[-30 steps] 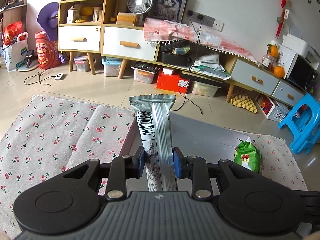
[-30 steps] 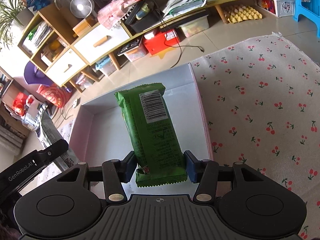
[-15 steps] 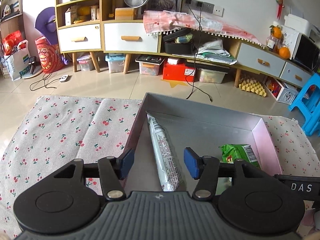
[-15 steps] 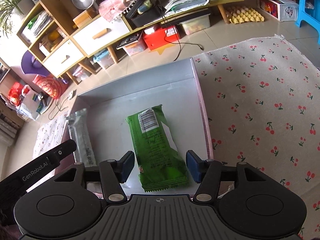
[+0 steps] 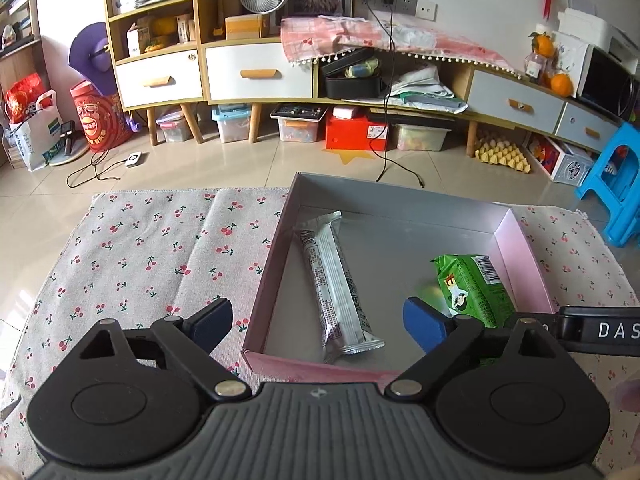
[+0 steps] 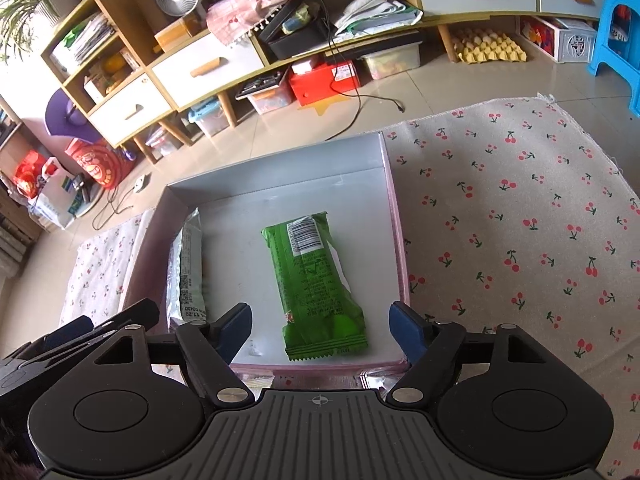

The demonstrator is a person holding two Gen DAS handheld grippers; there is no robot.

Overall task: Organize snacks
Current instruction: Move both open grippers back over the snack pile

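A shallow box [image 5: 516,240] with a grey floor and pink walls sits on the cherry-print cloth [image 5: 140,260]. A silver snack bar [image 5: 336,284] lies along the left side of the box. A green snack pack [image 5: 472,288] lies at its right side. My left gripper [image 5: 318,322] is wide open and empty, above the box's near wall. In the right wrist view the box [image 6: 276,176] holds the green pack [image 6: 316,280] in the middle and the silver bar [image 6: 186,268] at the left. My right gripper [image 6: 320,328] is wide open and empty above the pack's near end.
The cloth [image 6: 520,240] covers the table on both sides of the box. Beyond the table's far edge are a tiled floor, low cabinets [image 5: 256,72], storage bins and a blue stool [image 5: 616,184]. The other gripper's arm [image 5: 596,330] crosses at lower right.
Both grippers opened and let go: the silver bar and green pack dropped into the box and lie flat. Both grippers pulled back and rose, jaws now wide.
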